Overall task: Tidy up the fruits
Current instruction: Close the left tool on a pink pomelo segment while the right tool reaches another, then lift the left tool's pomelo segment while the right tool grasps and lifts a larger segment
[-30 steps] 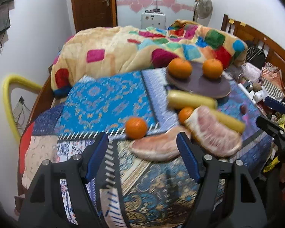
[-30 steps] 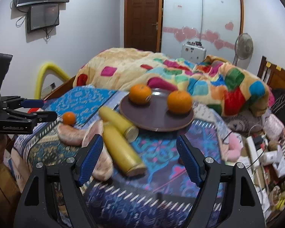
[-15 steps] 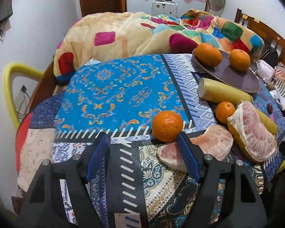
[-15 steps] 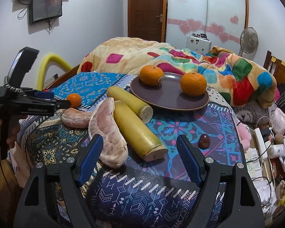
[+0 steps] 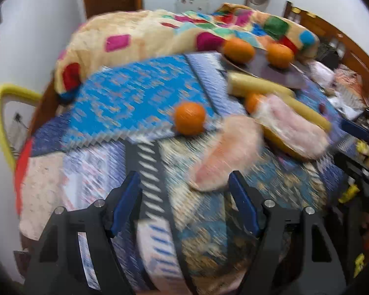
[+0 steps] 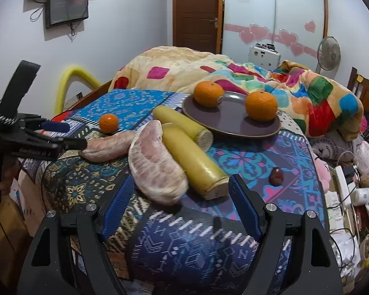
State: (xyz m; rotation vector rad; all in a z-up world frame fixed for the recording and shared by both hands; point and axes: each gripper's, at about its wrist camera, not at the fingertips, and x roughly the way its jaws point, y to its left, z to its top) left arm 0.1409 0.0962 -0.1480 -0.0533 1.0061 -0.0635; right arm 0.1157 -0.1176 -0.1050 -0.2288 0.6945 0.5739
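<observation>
A dark purple plate (image 6: 233, 125) on the patterned bedspread holds two oranges (image 6: 208, 94) (image 6: 261, 106). In front of it lie two yellow cut fruit pieces (image 6: 194, 159) (image 6: 182, 123), two peeled pomelo segments (image 6: 155, 169) (image 6: 110, 145), a loose orange (image 6: 108, 123) and a small dark red fruit (image 6: 276, 175). My right gripper (image 6: 182, 189) is open just short of the nearer pomelo segment. In the blurred left wrist view, my left gripper (image 5: 183, 184) is open and holds nothing. The loose orange (image 5: 190, 118) lies beyond it, and a pomelo segment (image 5: 223, 152) lies by its right finger.
A bright patchwork quilt (image 6: 233, 73) is heaped behind the plate. A yellow curved rail (image 6: 71, 78) stands at the bed's left side. Cables, bottles and clutter (image 6: 351, 191) fill the right side beside the bed. A wooden headboard (image 5: 332, 36) rises at the far right.
The left wrist view has blurred and tipped down, so the fruit sits higher in it. The right gripper has come closer to the pomelo and yellow pieces. Both stay open.
</observation>
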